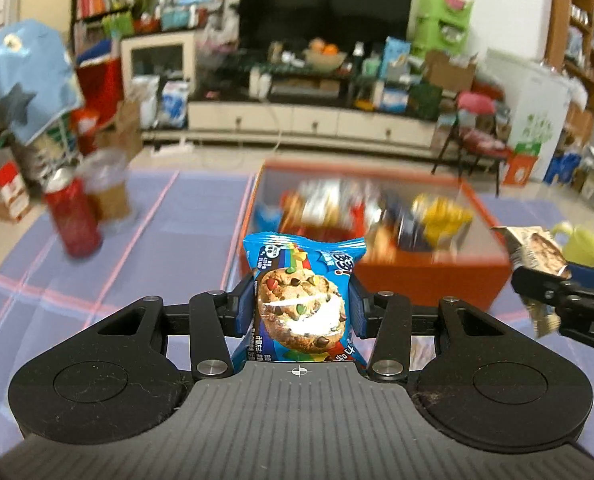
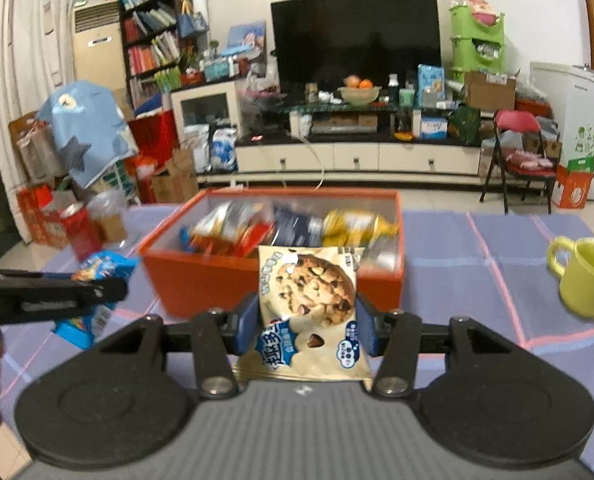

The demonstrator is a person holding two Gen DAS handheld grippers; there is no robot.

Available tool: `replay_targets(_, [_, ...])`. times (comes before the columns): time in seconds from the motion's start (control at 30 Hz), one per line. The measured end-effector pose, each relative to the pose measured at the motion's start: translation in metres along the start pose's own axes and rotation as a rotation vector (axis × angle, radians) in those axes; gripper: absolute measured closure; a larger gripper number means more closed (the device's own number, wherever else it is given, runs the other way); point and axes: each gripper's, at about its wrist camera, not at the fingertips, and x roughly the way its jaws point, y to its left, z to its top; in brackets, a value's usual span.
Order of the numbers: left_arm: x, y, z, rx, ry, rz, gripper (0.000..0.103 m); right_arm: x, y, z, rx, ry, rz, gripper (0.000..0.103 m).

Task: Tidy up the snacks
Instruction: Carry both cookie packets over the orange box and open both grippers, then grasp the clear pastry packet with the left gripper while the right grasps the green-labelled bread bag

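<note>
**Two cookie packets held up, bound for the orange box**

With both packets clear of the cloth, I have a snack clamped in each gripper. My left gripper (image 1: pixel 301 312) squeezes a blue cookie packet (image 1: pixel 303 292) across its middle, the blue pads pressing its two side edges so that it stands upright with the printed cookie facing my camera; gripped at the waist it cannot flop or slide out. My right gripper (image 2: pixel 307 320) holds a beige chocolate-chip cookie packet (image 2: pixel 309 304) the same way, upright, pads on both sides.

Just ahead of both sits the orange box (image 2: pixel 201 280), its top open and already holding a jumble of other snack packets, blurred beyond reading. I judge that both packets belong in there.

The box stands on a purple checked tablecloth (image 2: pixel 457 240). A yellow-green mug (image 2: pixel 585 276) sits well to its right; a red can (image 1: pixel 73 220) and a clear plastic cup (image 1: pixel 109 192) stand to its left, apart from my path.
</note>
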Motion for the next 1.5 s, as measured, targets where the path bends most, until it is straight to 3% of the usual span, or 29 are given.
replay_targets(0.13, [0.038, -0.023, 0.044, 0.018, -0.031, -0.017, 0.089, 0.035, -0.016, 0.037, 0.028, -0.024, -0.027, 0.050])
replay_targets(0.3, [0.112, -0.051, 0.073, 0.079, 0.029, -0.004, 0.086, 0.079, -0.028, 0.065, 0.049, -0.001, -0.056, 0.047])
replay_targets(0.4, [0.121, -0.041, 0.065, 0.066, 0.061, 0.002, 0.074, 0.093, -0.038, 0.068, 0.080, 0.030, -0.063, 0.039])
replay_targets(0.53, [0.073, -0.009, 0.038, 0.013, -0.006, -0.104, 0.041, 0.042, -0.042, 0.049, 0.121, 0.004, -0.016, 0.029])
replay_targets(0.67, [0.029, 0.020, -0.004, -0.032, 0.007, -0.108, 0.045, 0.004, -0.021, -0.011, 0.009, 0.054, 0.062, 0.027])
replay_targets(0.73, [0.014, 0.030, -0.025, -0.070, 0.036, -0.121, 0.048, 0.006, -0.010, -0.043, -0.041, 0.125, 0.081, 0.031])
replay_targets(0.83, [0.005, 0.031, -0.043, -0.021, 0.057, -0.151, 0.048, 0.015, 0.010, -0.066, -0.146, 0.235, 0.155, 0.032])
replay_targets(0.93, [0.011, 0.031, -0.055, 0.013, 0.090, -0.167, 0.048, 0.014, 0.027, -0.070, -0.334, 0.197, 0.241, 0.022])
replay_targets(1.1, [0.023, 0.034, -0.067, 0.038, 0.142, -0.197, 0.055, 0.047, 0.026, -0.062, -0.440, 0.305, 0.457, 0.020])
replay_targets(1.23, [0.030, 0.028, -0.065, 0.076, 0.142, -0.218, 0.052, 0.065, 0.031, -0.057, -0.598, 0.385, 0.508, 0.019])
replay_targets(1.5, [0.049, -0.004, -0.061, 0.198, 0.140, -0.310, 0.047, 0.080, 0.022, -0.065, -0.597, 0.417, 0.526, 0.015])
